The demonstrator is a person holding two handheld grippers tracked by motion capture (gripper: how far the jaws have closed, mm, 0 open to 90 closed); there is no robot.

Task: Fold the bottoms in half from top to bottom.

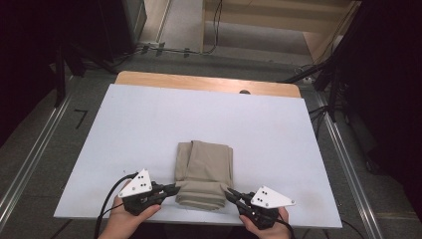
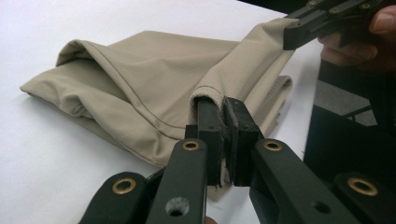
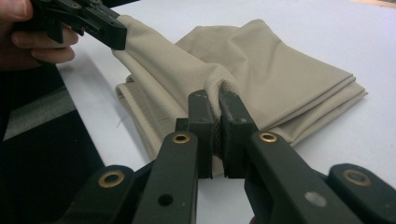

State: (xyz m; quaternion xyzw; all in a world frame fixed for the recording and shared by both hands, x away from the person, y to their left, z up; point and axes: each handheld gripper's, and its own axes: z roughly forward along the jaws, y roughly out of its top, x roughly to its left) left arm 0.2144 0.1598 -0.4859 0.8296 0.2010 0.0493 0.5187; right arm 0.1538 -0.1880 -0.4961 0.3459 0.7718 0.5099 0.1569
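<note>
High view: folded beige cloth lying on white bench, near front edge, about midway across. Left tool at cloth's near left corner, held in left hand; right tool at near right corner, held in right hand. Left gripper view: jaws of left tool pressed together on a hemmed edge of cloth, top layer lifted off bench; right tool farther off, clamped on the same edge. Right gripper view: right tool closed tight on cloth fold, fabric bunched between jaws; left tool gripping the far corner, stretching the raised layer between both.
</note>
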